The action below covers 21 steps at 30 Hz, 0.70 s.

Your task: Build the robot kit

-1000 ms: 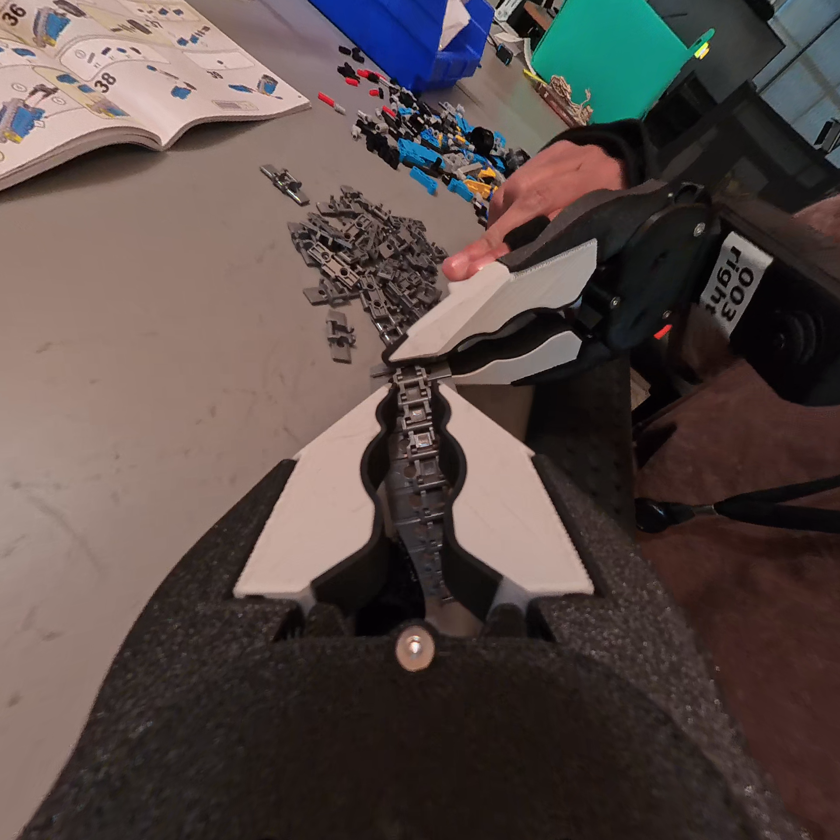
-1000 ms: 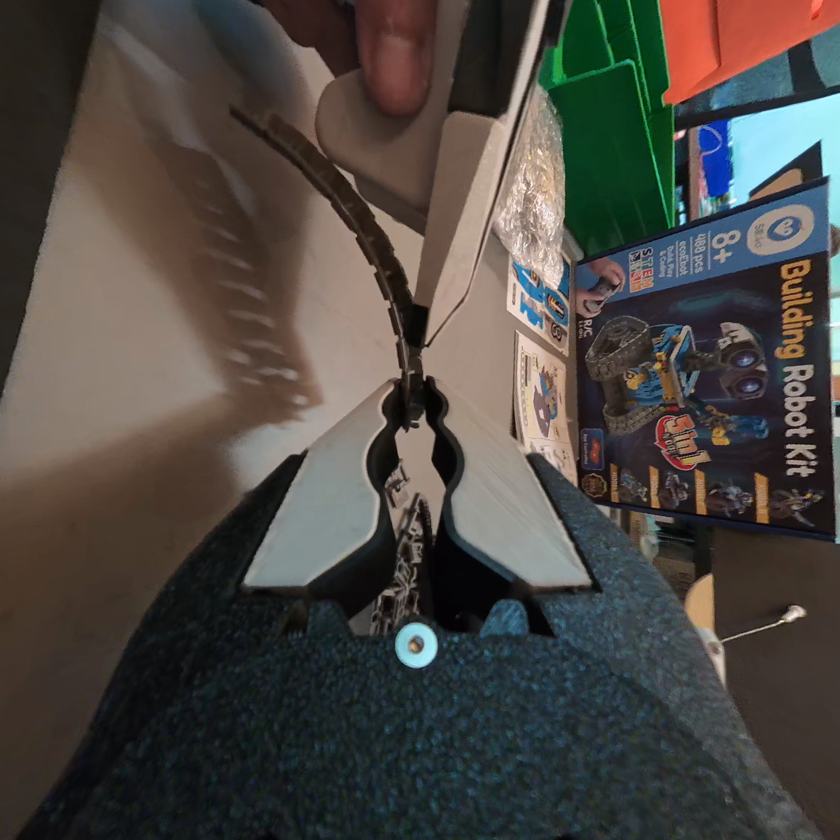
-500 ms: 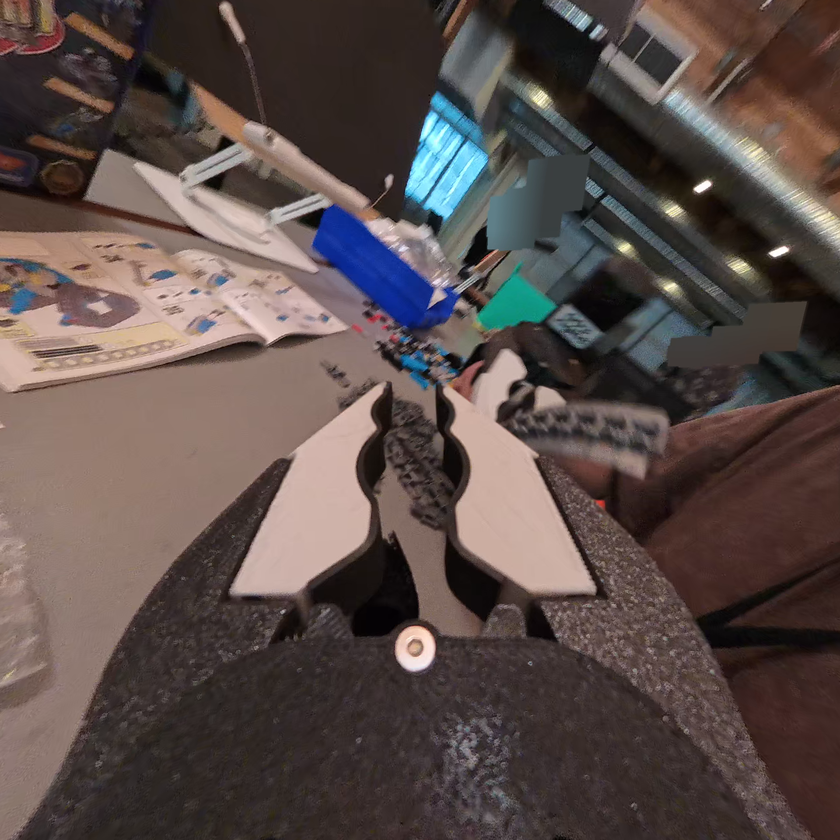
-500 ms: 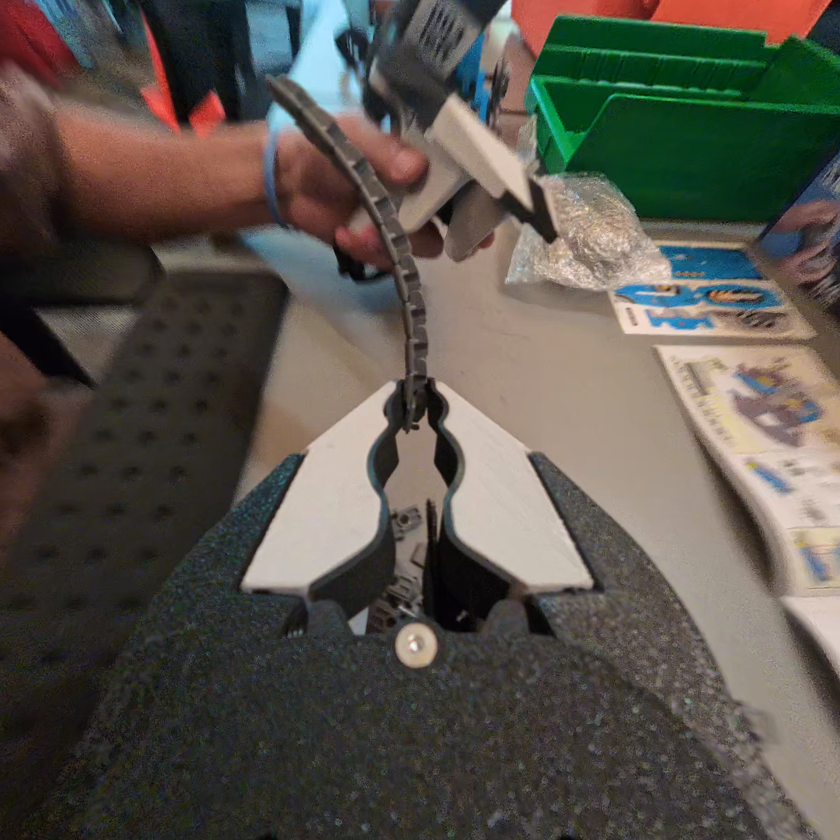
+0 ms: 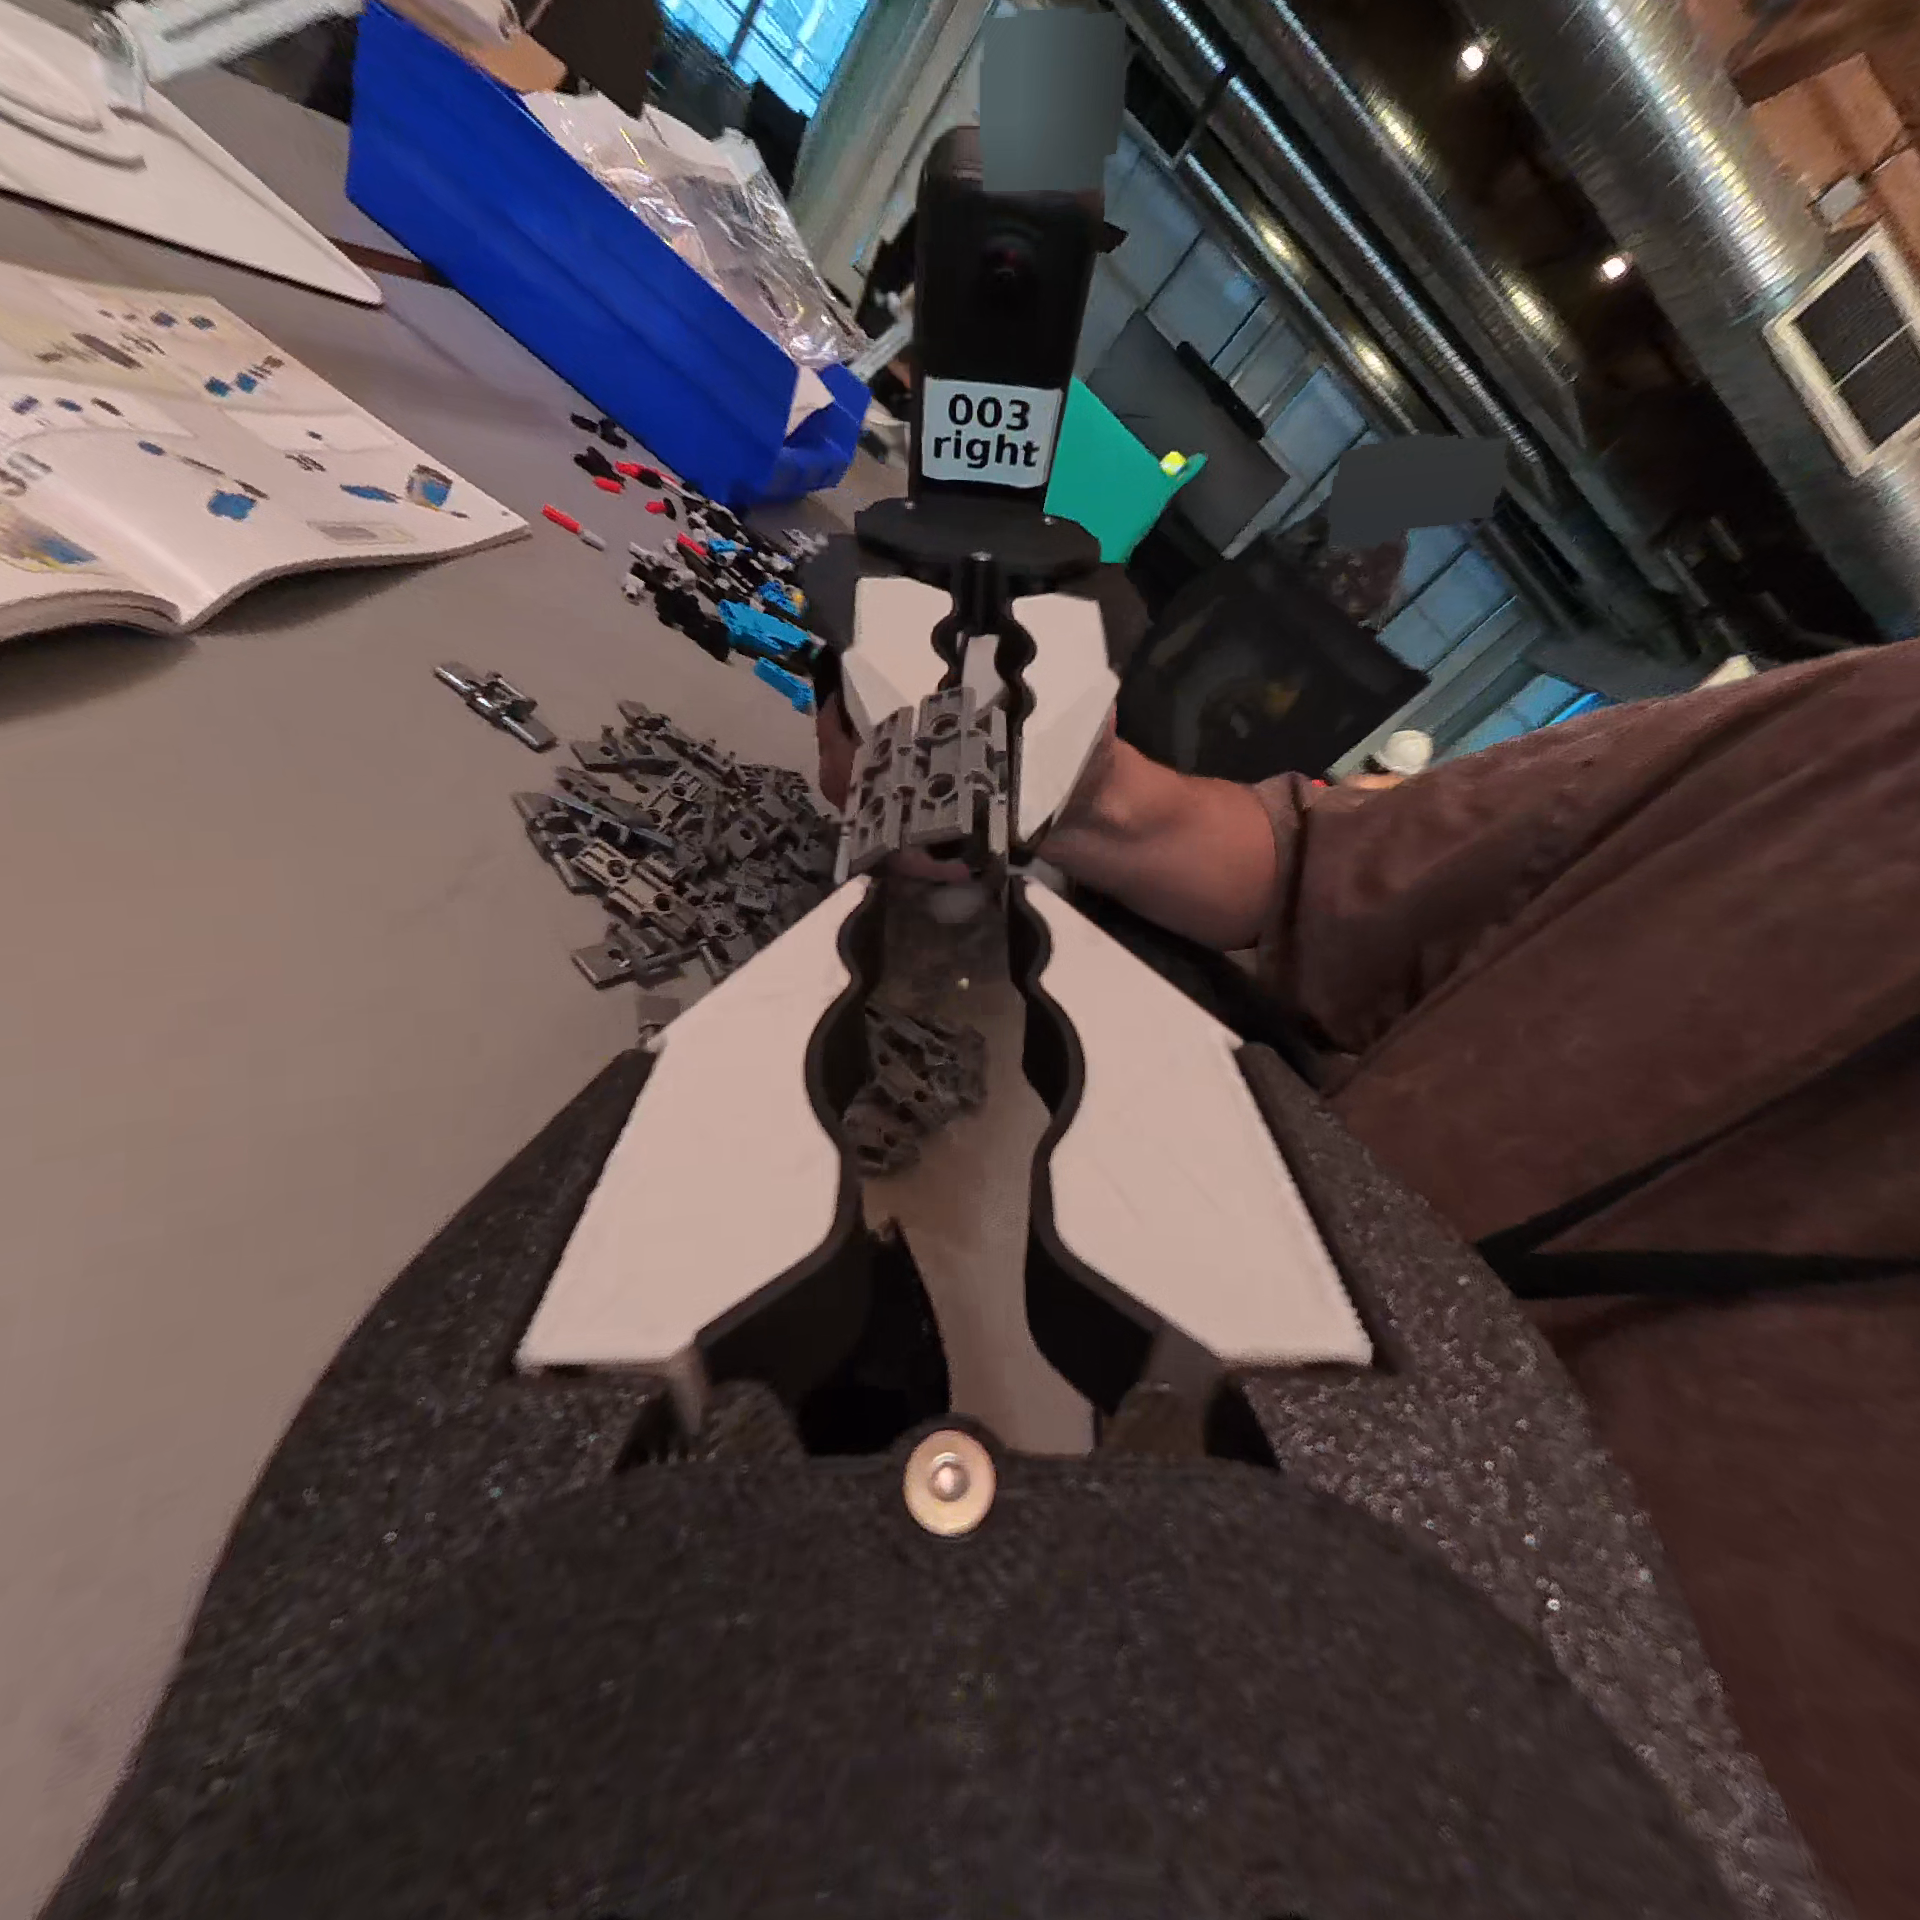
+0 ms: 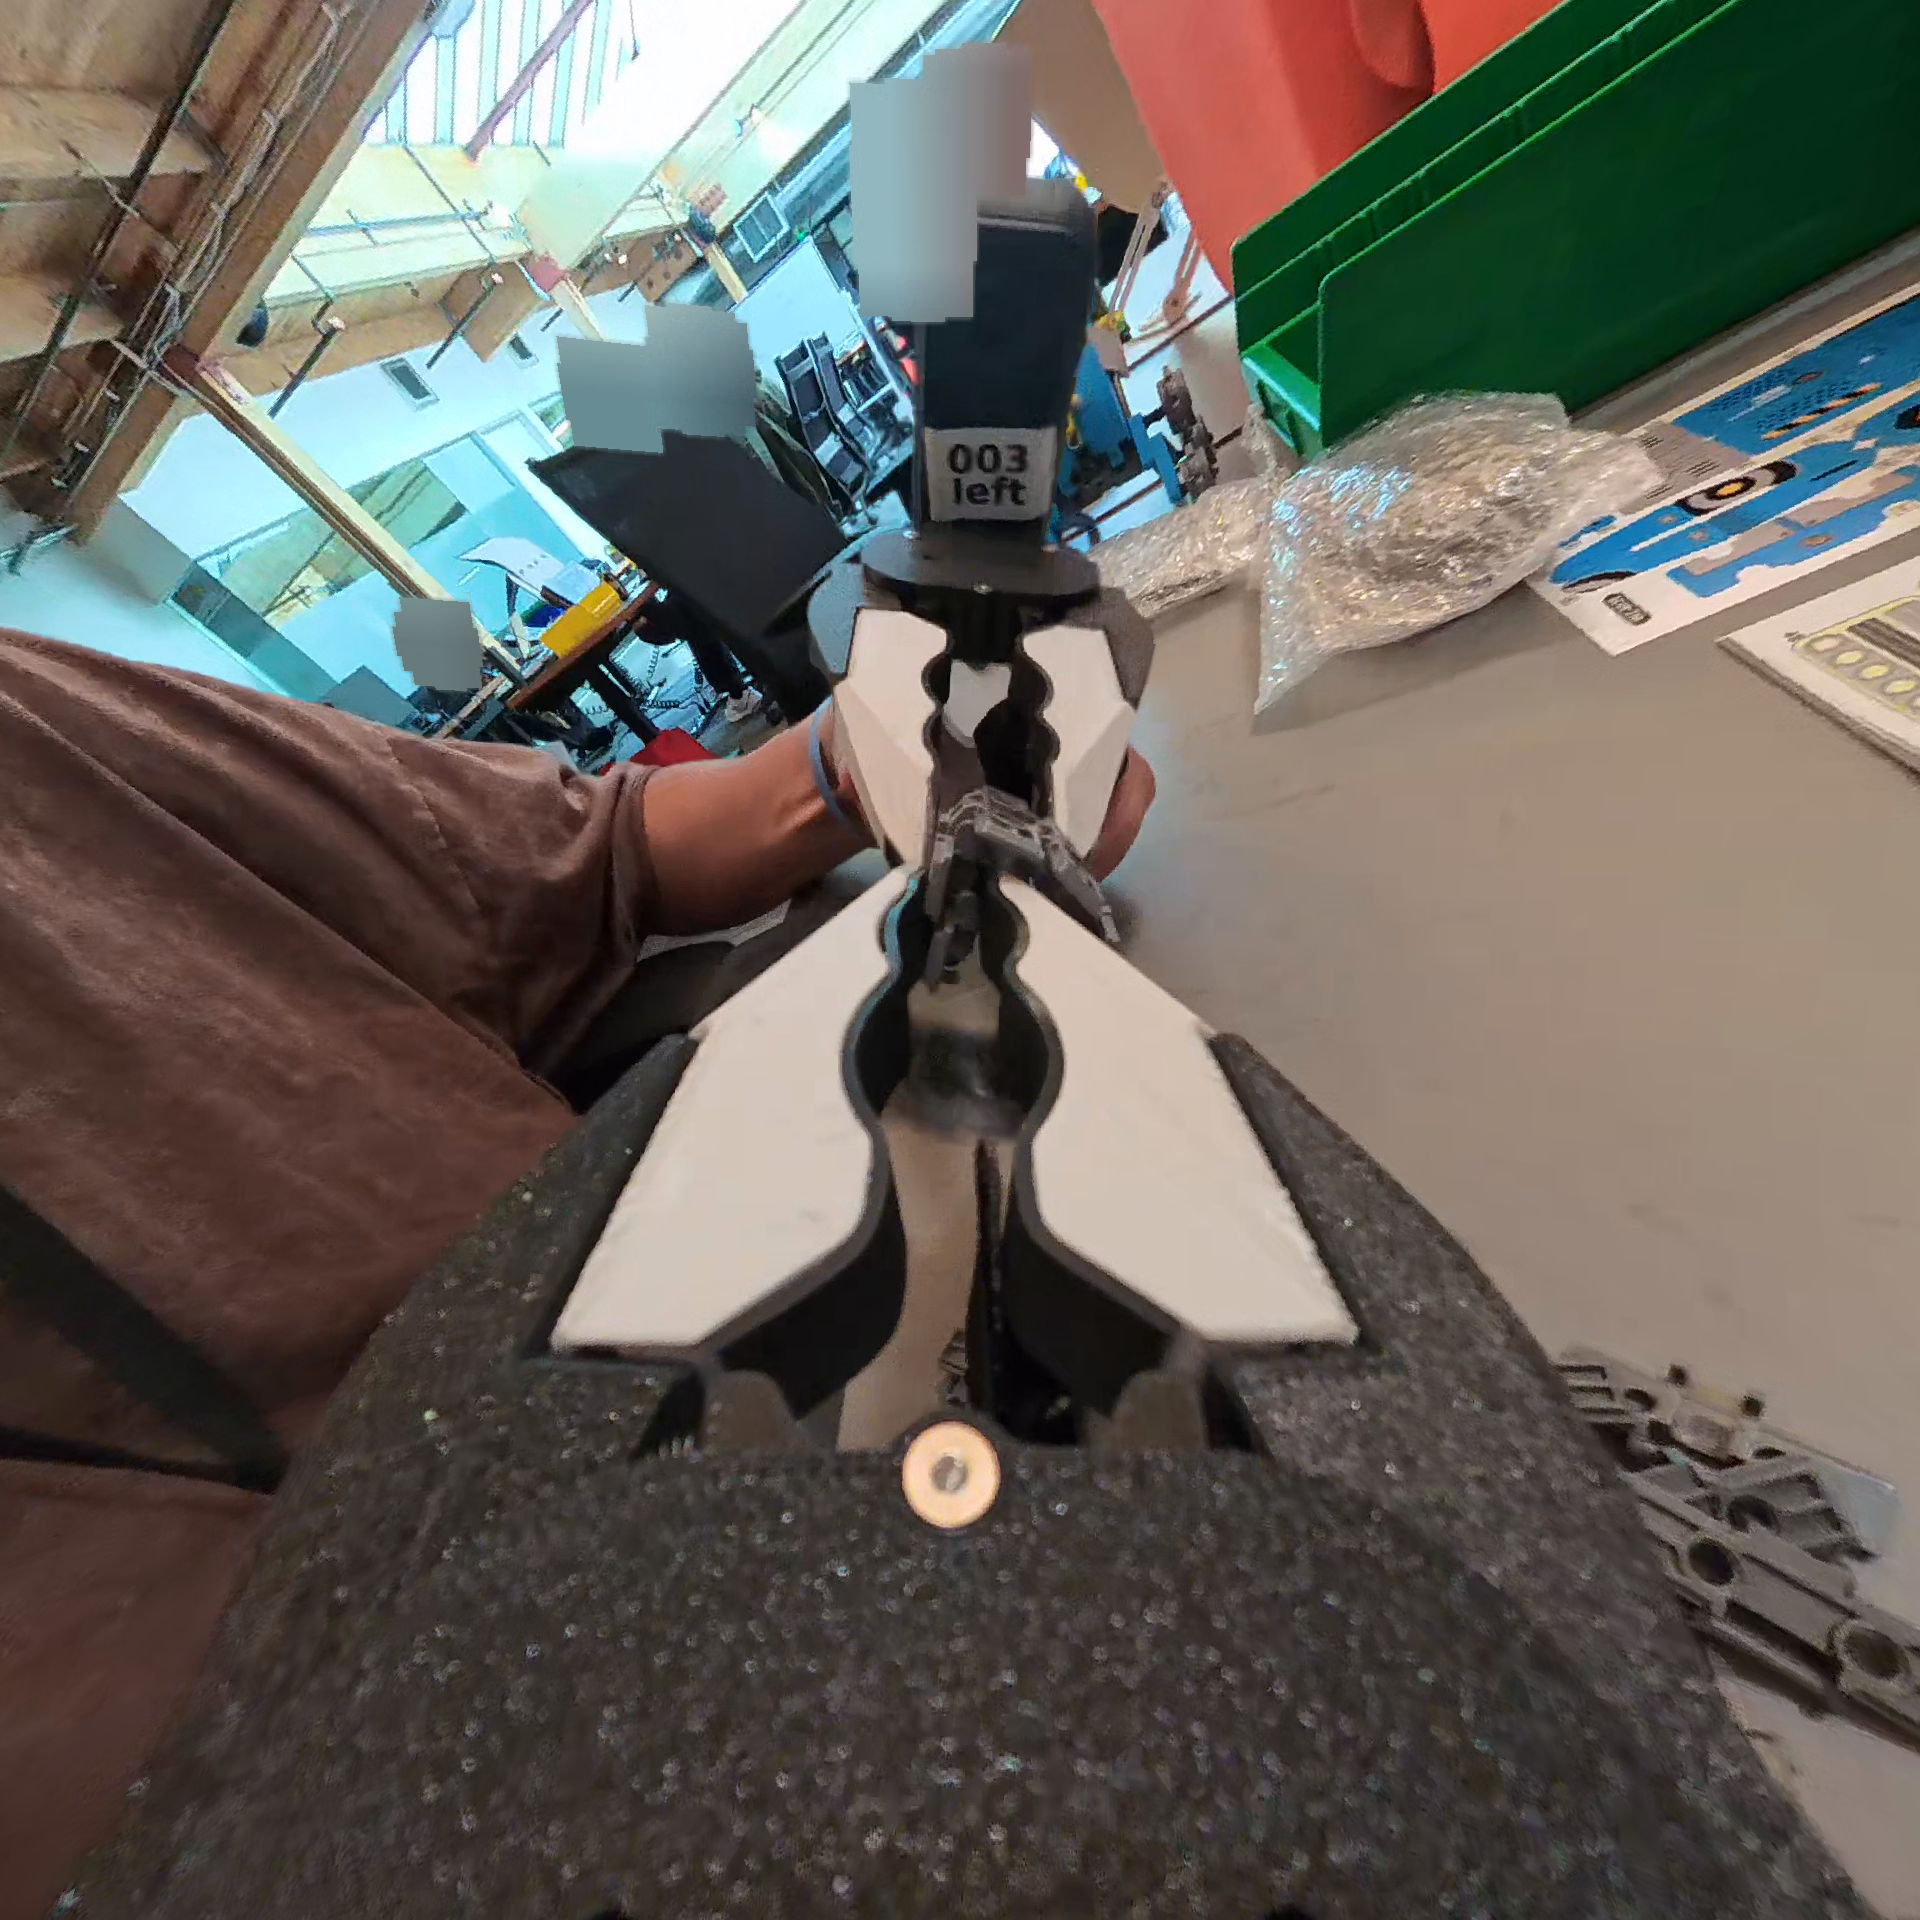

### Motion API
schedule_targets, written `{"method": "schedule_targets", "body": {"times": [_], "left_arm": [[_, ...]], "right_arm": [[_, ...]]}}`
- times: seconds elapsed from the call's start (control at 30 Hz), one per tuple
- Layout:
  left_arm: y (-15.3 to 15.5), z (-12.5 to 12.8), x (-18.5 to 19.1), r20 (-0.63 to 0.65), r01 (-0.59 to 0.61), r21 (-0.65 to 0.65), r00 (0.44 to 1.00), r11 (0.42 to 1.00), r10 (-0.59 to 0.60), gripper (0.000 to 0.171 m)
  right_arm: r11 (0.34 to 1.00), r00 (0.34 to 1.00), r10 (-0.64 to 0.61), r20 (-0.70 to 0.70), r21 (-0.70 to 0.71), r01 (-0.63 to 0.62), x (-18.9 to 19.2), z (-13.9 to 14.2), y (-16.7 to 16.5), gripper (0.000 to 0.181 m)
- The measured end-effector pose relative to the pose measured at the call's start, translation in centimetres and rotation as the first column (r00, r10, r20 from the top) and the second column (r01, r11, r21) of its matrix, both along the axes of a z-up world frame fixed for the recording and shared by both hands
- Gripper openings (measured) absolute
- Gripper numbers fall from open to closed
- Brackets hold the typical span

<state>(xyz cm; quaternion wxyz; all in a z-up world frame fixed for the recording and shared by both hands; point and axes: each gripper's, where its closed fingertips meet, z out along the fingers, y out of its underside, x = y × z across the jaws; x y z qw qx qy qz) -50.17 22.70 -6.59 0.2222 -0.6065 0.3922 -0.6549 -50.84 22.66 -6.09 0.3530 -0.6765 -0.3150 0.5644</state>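
Your left gripper (image 5: 935, 883) and right gripper (image 6: 956, 894) face each other tip to tip at frame centre, left jaws parted, right jaws nearly together; brown sleeves (image 5: 1558, 883) behind.

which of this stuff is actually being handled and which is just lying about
Handled: grey track, pinched by right gripper; left gripper right at it.
Lying about: grey link pile, coloured parts, booklet, blue bin, plastic bag.

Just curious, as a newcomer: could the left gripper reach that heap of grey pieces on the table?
Probably yes. The left gripper is open, and the heap of grey pieces lies left of its tips. The grey track in the right gripper hangs ahead, not between them.
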Motion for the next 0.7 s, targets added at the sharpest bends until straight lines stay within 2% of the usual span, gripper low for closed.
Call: {"method": "schedule_targets", "body": {"times": [0.13,0.23,0.4,0.53,0.7], "left_arm": [[0.9,0.2,0.2,0.016,0.051,-0.115,0.999,0.992,-0.049,0.023],[2.2,-0.1,0.1,0.007,0.042,-0.11,0.999,0.993,-0.041,0.023],[1.8,0.2,1.7,0.026,0.076,-0.021,0.997,0.997,-0.075,0.022],[2.4,0.1,2.3,0.08,0.058,-0.067,0.995,0.996,-0.052,0.008],[2.4,0.3,2.1,0.1,0.077,-0.128,0.993,0.989,-0.065,0.006]], "right_arm": [[0.999,0.999,-0.041,0.021,0.014,0.04,0.6,-0.3,0.8,0.009],[0.996,0.996,-0.091,0.007,-0.022,0.091,1.5,-0.3,1.9,0.008],[0.981,0.99,-0.14,0.005,-0.138,0.139,2.1,-1.3,3.0,0.008],[0.976,0.986,-0.167,-0.019,-0.146,0.162,2.0,-1.0,3.3,0.009],[0.977,0.987,-0.147,-0.059,-0.167,0.136,1.9,-0.9,3.2,0.009]]}}
